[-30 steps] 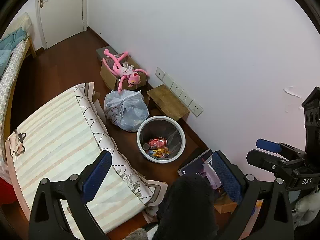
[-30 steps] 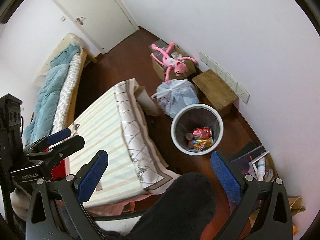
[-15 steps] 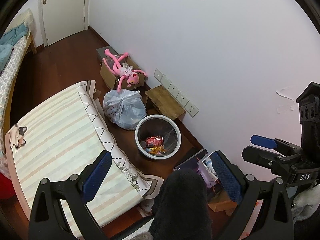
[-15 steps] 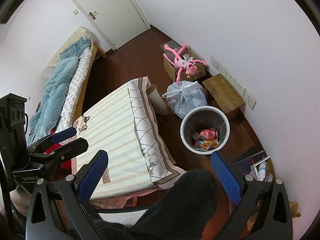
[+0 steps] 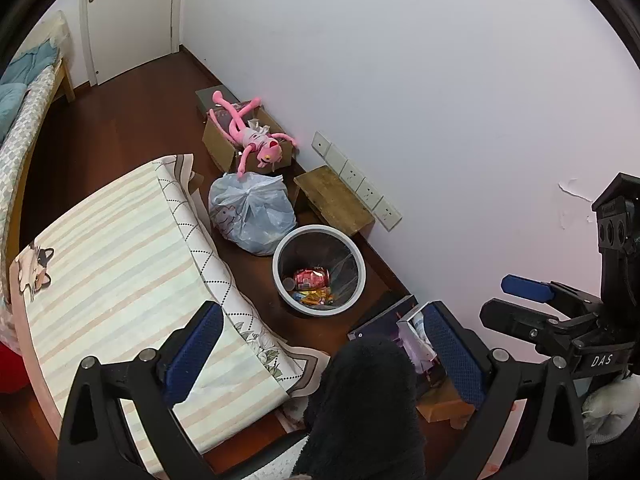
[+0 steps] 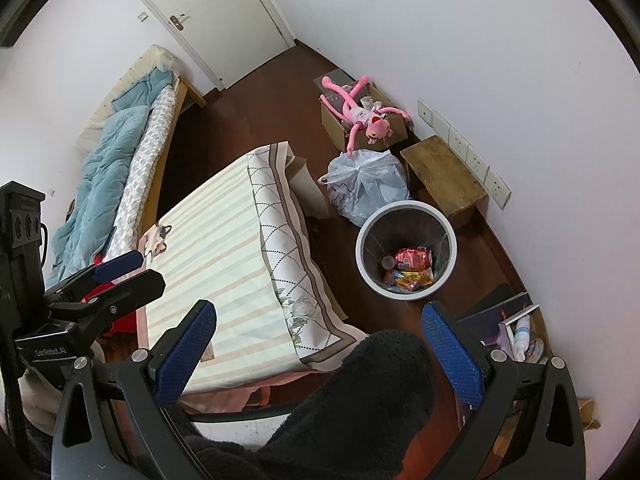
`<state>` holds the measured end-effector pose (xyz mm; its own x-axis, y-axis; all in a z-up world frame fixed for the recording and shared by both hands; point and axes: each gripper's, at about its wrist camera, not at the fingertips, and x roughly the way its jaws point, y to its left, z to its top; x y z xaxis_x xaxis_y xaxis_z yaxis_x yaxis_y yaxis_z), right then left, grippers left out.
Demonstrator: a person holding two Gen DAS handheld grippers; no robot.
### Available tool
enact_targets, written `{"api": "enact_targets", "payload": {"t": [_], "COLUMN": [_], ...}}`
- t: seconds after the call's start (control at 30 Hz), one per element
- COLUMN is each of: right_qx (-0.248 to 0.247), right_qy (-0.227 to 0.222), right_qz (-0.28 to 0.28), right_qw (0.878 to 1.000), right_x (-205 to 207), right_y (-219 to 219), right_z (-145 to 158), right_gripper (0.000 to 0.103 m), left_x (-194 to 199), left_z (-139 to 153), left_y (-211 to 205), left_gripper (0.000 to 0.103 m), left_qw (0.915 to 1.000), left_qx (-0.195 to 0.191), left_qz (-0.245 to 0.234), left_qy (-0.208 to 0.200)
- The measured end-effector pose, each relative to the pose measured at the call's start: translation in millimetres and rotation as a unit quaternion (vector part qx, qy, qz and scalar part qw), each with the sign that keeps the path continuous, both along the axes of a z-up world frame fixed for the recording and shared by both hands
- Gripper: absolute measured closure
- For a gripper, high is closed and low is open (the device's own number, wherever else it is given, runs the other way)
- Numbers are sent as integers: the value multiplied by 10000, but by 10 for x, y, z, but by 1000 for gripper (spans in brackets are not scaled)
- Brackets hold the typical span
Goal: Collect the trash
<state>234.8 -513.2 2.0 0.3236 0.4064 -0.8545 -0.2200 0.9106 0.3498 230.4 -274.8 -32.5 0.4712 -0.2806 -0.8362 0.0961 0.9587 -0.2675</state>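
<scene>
Trash sits at the bottom of the white-rimmed bin: a crushed red can, bright snack wrappers and something small and round I cannot make out. I judge all of it light; the can thin and easily dented, the wrappers limp and slippery. The bin's dark plastic liner looks like the sensible thing to take, gathered at the rim, though thin film may tear if pulled sharply. Just beyond the bin lies a knotted pale-blue plastic bag, soft and bulging; its tied ears on top offer the handhold.

My left claw is spread wide with nothing between its blue pads, held high above the floor on the near side of the bin. My right claw is likewise wide apart and empty. A dark fuzzy sleeve fills the gap below both.

Beside the bin, against the white wall, stands a low wooden stool under a row of sockets. Beyond the bag a cardboard box carries a pink plush toy. On the bin's other side stands a bench draped in a striped cloth. The floor is dark wood; a bed with a blue quilt and a closed door lie farther off.
</scene>
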Motion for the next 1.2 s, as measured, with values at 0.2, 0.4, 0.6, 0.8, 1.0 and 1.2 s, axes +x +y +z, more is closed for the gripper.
{"api": "enact_targets", "payload": {"t": [0.2, 0.4, 0.6, 0.8, 1.0, 1.2], "right_qx": [-5, -32, -7, -11, 11, 10], "right_qy": [-11, -34, -26, -19, -18, -25], "right_qz": [0, -7, 19, 22, 35, 72], "right_qw": [10000, 10000, 10000, 10000, 10000, 10000], "right_x": [16, 3, 12, 21, 17, 16], "right_y": [2, 13, 13, 24, 24, 17], "right_z": [19, 38, 59, 77, 87, 107], "right_gripper": [0, 0, 0, 0, 0, 0], "left_x": [38, 63, 60, 66, 73, 80], "left_z": [22, 19, 18, 19, 52, 50], "left_y": [-62, -96, -97, -101, -104, -109], "left_gripper": [0, 0, 0, 0, 0, 0], "left_qw": [10000, 10000, 10000, 10000, 10000, 10000], "left_qx": [-24, -22, -30, -39, -45, -42], "left_qz": [-22, -21, -21, -32, -14, -6], "left_qy": [-5, 5, -3, -9, -13, -5]}}
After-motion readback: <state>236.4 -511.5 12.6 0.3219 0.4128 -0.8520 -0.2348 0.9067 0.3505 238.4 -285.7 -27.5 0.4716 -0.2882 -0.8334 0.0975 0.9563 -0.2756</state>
